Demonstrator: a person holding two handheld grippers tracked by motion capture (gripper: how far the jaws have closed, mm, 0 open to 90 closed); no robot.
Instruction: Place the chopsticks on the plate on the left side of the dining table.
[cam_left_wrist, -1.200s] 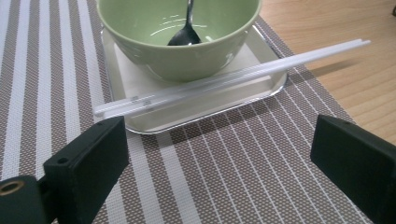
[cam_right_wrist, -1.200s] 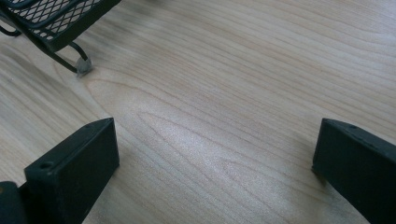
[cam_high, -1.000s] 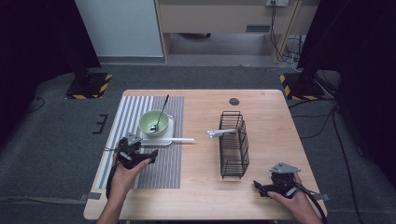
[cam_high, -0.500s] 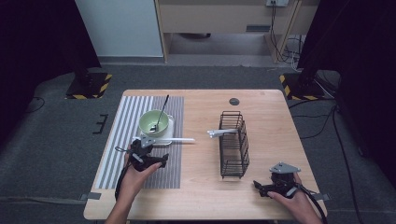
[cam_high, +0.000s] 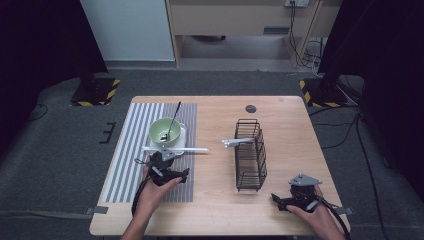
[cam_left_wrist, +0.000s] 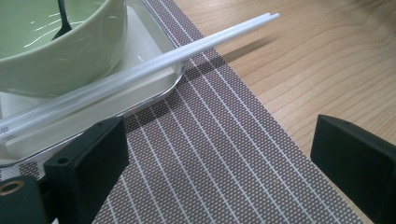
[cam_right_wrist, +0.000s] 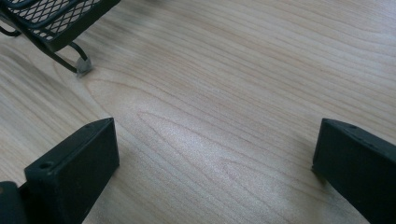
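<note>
Nothing is picked up yet: the left gripper (cam_high: 172, 172), jaws wide and empty, nears the chopsticks (cam_left_wrist: 154, 65) lying across the tray (cam_left_wrist: 159, 91) by the mat's right edge, while the right gripper (cam_high: 290, 200) rests open near the table's front-right corner.

Even overhead light, table (cam_high: 290, 145) bright, surroundings dark; soft shadows, near jaws blurred.

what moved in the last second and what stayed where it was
The left tongs slid rightward across the striped mat, along the near side of the white chopsticks, jaws open with nothing between them. Nothing was picked up or released. The right tongs stayed resting on the table; the green bowl, chopsticks and wire rack did not shift.
</note>
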